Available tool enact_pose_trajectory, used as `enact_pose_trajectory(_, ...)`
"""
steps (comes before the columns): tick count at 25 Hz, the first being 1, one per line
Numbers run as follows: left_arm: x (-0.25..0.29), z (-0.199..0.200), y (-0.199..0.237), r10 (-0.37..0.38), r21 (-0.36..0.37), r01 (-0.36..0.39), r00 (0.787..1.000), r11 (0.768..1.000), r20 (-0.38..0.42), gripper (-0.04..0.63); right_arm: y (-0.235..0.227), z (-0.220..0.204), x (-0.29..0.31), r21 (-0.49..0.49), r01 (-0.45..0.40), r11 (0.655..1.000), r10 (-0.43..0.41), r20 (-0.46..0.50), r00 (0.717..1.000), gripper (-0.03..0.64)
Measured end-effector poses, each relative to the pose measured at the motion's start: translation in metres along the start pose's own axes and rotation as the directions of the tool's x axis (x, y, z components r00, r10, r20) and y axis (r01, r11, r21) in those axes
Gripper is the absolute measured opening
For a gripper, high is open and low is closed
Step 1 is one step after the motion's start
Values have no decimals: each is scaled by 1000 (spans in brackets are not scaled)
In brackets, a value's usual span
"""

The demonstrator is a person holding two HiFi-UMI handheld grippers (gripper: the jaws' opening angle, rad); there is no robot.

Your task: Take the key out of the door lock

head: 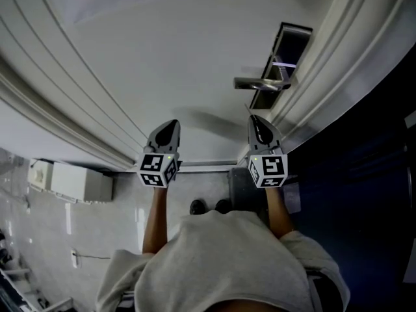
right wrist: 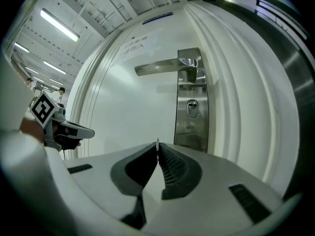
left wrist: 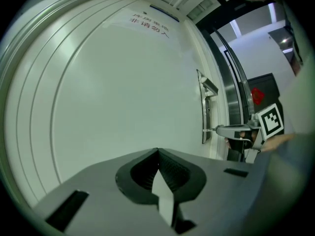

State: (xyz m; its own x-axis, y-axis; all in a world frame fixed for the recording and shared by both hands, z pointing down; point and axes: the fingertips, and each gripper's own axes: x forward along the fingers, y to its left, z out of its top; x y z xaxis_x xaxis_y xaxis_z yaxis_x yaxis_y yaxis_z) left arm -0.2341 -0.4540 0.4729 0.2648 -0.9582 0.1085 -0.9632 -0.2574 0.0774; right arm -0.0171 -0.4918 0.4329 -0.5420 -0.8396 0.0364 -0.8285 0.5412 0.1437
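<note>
The right tongs (right wrist: 157, 151) clamp the thin key (right wrist: 157, 142) at their tips, likely light, stiff and slippery, best pinched across its flats, while the left tongs (left wrist: 158, 150) are together, empty.

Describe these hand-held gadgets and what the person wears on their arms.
Both the left gripper and right gripper are pale grey wedge-shaped shells with black ribbed pads, each carrying a cube of black-and-white square markers. The person wears a light grey short-sleeved shirt.
</note>
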Motion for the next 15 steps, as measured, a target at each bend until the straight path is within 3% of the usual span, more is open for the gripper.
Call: enact_pose_trajectory(15, 8, 6, 3, 4, 6, -4, 1000, 1000, 11, 17, 0, 2, 10, -8, -10, 1000, 10, 3, 1000, 29)
